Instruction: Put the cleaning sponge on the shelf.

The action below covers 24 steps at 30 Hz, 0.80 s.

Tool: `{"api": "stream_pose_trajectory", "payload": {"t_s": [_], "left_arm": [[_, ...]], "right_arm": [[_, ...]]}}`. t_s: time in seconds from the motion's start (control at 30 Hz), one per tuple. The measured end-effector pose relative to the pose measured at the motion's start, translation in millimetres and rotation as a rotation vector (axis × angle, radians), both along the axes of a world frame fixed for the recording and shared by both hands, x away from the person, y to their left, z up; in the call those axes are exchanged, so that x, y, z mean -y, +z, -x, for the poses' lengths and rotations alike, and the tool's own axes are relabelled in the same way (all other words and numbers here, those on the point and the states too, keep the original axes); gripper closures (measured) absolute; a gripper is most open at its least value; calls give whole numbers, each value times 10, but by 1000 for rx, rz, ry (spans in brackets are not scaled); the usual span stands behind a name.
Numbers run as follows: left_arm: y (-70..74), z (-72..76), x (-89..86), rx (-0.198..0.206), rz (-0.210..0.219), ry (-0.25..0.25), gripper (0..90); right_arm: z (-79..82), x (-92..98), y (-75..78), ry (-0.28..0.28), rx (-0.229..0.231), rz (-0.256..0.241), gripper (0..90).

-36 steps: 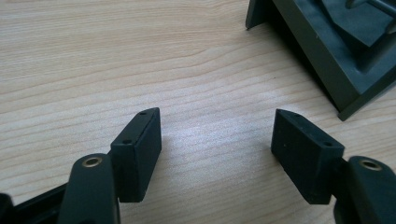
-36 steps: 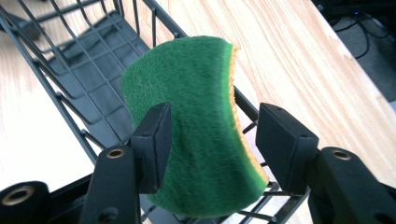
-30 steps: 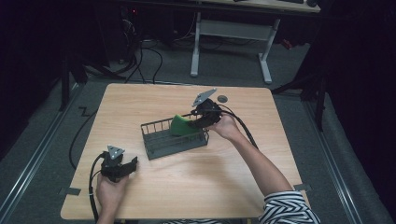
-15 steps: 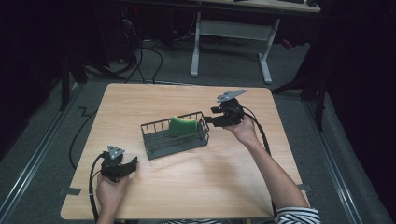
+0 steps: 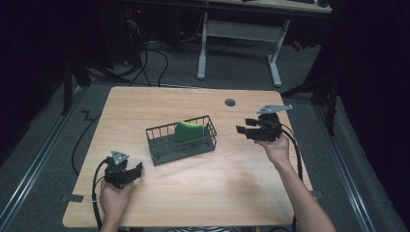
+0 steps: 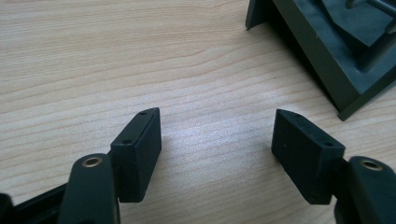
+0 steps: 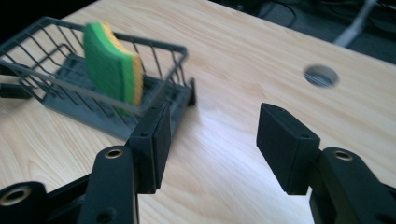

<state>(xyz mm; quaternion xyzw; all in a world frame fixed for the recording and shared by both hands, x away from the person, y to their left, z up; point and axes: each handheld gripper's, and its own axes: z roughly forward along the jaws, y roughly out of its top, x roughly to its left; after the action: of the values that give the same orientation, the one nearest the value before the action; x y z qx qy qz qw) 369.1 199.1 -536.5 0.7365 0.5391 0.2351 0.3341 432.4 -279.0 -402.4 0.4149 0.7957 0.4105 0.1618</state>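
While the high view gives me the whole worktop (image 5: 193, 193), it can't resolve either jaw gap; the gripper views do. Sponge (image 5: 189, 130) stands on edge in the wire basket (image 5: 164, 150), mid-worktop, leaning at the far wall toward the right end. My right gripper (image 5: 241, 129) is held off to the basket's right, above the wood, well apart from it, jaws pointing back at the basket. Right gripper view: right gripper (image 7: 210, 135) jaws wide apart, nothing between them, the sponge (image 7: 112, 70) showing green face and yellow back behind the basket (image 7: 42, 70) wires, slightly blurred; a round hole (image 7: 320, 75) in the worktop beyond. High view shows that hole (image 5: 230, 102) near the far edge. My left gripper (image 5: 138, 167) sits low near the front-left corner, short of the basket. Left gripper view: left gripper (image 6: 217, 135) jaws apart, bare wood between, only the basket's corner (image 6: 327, 51) at top right.

Against a second ago: the right gripper was at the basket over the sponge; now it's pulled out to the right, sponge left inside. Left gripper unmoved.
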Motion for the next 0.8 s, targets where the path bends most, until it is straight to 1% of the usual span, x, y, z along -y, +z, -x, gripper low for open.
{"api": "stream_pose_trajectory", "payload": {"t_s": [0.03, 0.07, 0.1, 0.13, 0.17, 0.2, 0.23, 0.27, 0.3, 0.33, 0.37, 0.4, 0.47, 0.5, 0.57, 0.6, 0.63, 0.73, 0.77, 0.8], "left_arm": [[0, 1, 1, 0, 1, 1, 338], [0, 0, 0, 0, 0, 0, 338], [-1, 1, 1, 0, 2, 1, 338], [0, 0, 0, 0, 1, 0, 338], [0, 0, 0, 0, 1, 0, 338], [1, 0, -1, -1, 0, 0, 338], [0, 0, -1, -1, 1, 0, 338], [0, 0, -1, -1, 1, 0, 337], [0, 0, -1, 0, 1, 0, 337], [0, 1, 1, -1, 2, 1, 338], [0, 0, 0, 0, 0, 0, 337], [0, 0, 0, 0, 0, 0, 337], [0, -1, 0, 0, 0, 0, 337], [0, -1, 0, 0, 0, 0, 337], [0, 0, 0, 0, 0, 0, 338], [0, 0, 0, 0, 0, 0, 337], [0, -1, 0, 0, 0, 0, 337], [0, 0, 0, 0, 0, 0, 337], [0, 0, 0, 0, 0, 0, 337], [0, 0, 0, 0, 0, 0, 337]], "right_arm": [[63, 102, -33, -31, -6, -18, 449], [90, 145, -50, -46, -8, -14, 449], [120, 188, -69, -58, 1, -20, 451], [149, 230, -88, -69, -6, -33, 449], [149, 230, -88, -69, -6, -33, 449], [199, 293, -123, -93, -13, -29, 450], [225, 325, -144, -97, -2, -39, 450], [225, 325, -144, -97, -2, -39, 450], [251, 352, -168, -107, -9, -52, 450], [300, 401, -231, -122, -11, -52, 449], [322, 421, -262, -129, -18, -48, 449], [348, 444, -293, -137, -16, -51, 450], [388, 493, -349, -150, -30, -60, 449], [411, 517, -376, -157, -24, -63, 450], [430, 543, -406, -163, -28, -69, 448], [475, 579, -466, -181, -33, -68, 449], [494, 598, -500, -186, -42, -70, 448], [551, 644, -608, -202, -48, -72, 449], [551, 644, -608, -202, -48, -72, 449], [594, 670, -677, -218, -59, -74, 449]]}}
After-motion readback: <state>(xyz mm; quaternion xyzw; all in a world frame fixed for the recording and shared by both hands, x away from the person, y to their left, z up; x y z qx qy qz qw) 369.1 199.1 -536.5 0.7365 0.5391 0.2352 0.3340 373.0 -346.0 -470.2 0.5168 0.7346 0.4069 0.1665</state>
